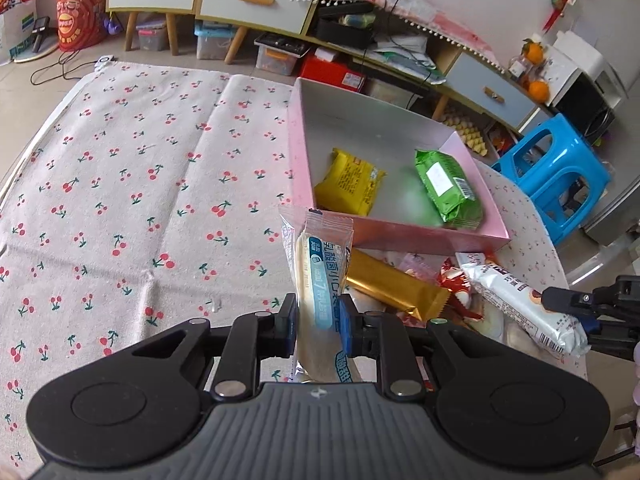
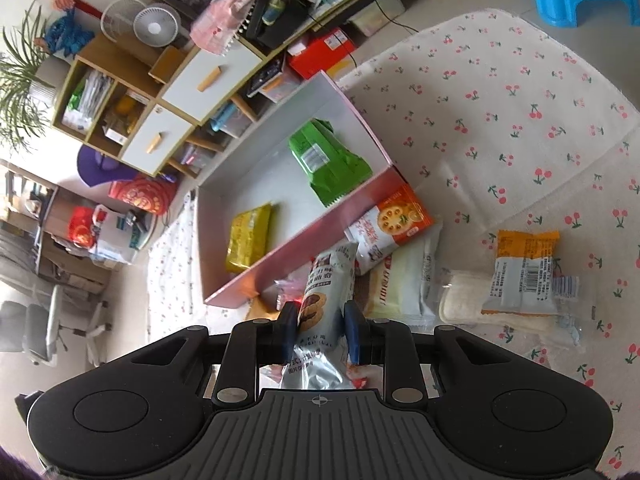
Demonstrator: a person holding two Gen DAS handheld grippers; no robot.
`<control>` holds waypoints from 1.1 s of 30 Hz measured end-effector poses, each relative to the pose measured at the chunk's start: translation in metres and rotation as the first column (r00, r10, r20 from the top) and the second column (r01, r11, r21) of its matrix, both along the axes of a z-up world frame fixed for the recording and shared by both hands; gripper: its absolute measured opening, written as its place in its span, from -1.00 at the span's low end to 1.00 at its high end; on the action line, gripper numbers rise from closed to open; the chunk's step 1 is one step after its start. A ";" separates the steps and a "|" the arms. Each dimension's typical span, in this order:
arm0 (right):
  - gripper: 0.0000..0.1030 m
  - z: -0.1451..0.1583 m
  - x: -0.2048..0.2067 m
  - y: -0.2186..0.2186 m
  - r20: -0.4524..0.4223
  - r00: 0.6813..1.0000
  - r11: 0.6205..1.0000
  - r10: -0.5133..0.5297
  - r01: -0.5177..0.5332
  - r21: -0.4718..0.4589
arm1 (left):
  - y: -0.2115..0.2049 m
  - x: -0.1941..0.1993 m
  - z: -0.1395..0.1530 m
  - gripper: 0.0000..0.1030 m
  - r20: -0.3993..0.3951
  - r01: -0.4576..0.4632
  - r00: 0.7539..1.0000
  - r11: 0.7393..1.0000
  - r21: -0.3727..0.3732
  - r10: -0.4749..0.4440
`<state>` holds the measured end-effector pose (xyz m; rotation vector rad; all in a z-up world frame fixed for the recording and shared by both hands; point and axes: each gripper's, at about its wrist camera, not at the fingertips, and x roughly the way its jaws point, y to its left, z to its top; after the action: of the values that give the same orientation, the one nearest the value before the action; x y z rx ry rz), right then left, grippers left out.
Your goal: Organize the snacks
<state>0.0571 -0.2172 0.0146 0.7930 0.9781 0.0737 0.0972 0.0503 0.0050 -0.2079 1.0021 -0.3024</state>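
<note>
My left gripper [image 1: 318, 322] is shut on a clear packet with a pale bun and a blue label [image 1: 320, 280], held upright just in front of the pink box [image 1: 400, 236]. In the box lie a yellow packet [image 1: 350, 182] and a green packet [image 1: 450, 184]. My right gripper [image 2: 321, 326] is shut on a white cookie packet [image 2: 324, 292], lifted near the pink box's [image 2: 304, 248] front corner; the same packet [image 1: 520, 304] and gripper tip show at the right of the left wrist view. The yellow packet [image 2: 248, 238] and green packet [image 2: 326, 160] also show there.
Loose snacks lie on the cherry-print cloth [image 1: 120, 200]: a gold bar [image 1: 394, 286], a red wrapper [image 1: 454, 286], an orange cookie packet [image 2: 390, 226], a cream bread packet [image 2: 404, 280] and an orange-and-white packet [image 2: 524, 276]. A blue stool [image 1: 556, 176] stands beyond the table.
</note>
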 end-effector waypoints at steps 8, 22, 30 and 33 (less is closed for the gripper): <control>-0.57 0.008 0.007 0.007 0.017 1.000 1.000 0.024 -0.024 -0.019 | -0.010 0.003 0.008 -0.64 0.022 0.007 1.000 1.000 -0.027 -0.006; -0.30 -0.029 0.021 0.034 -0.110 0.983 0.975 0.149 -0.165 -0.152 | -0.024 -0.002 -0.005 -0.64 -0.026 0.055 0.998 0.998 0.011 -0.054; 0.07 -0.025 0.006 0.065 -0.104 0.919 0.830 0.381 -0.389 -0.399 | -0.026 -0.005 -0.007 -0.64 -0.034 0.069 0.997 0.997 0.020 -0.069; 0.08 -0.031 0.001 0.073 -0.128 0.893 0.769 0.431 -0.438 -0.466 | -0.027 -0.007 -0.007 -0.64 -0.037 0.077 0.996 0.997 0.024 -0.076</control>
<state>0.0584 -0.1443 -0.0159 0.0887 1.1200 0.2159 0.0899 0.0237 -0.0022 -0.1531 1.0510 -0.3563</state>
